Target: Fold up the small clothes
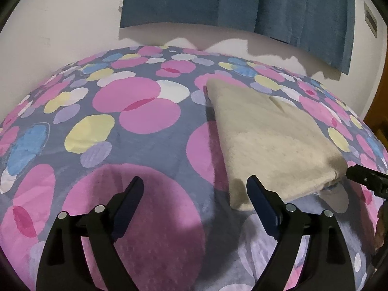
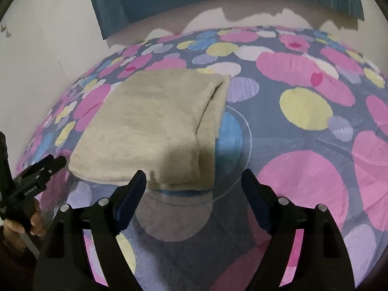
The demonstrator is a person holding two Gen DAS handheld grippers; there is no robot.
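A home bedroom: a bed under a circle-patterned quilt (image 1: 135, 121) (pink, yellow, blue), pushed against a white wall (image 1: 60, 24) with a blue curtain (image 1: 242, 2).

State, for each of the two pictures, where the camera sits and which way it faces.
Left wrist: on the left gripper, facing across the spotted bedspread; the beige folded cloth lies right; right gripper's tip at the right edge.
Right wrist: on the right gripper, facing the cloth's near edge; left gripper at left.
Shared: cloth, bedspread, blue curtain.

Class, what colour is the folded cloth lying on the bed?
Plain cream-beige folded cloth, clearest in the right wrist view.
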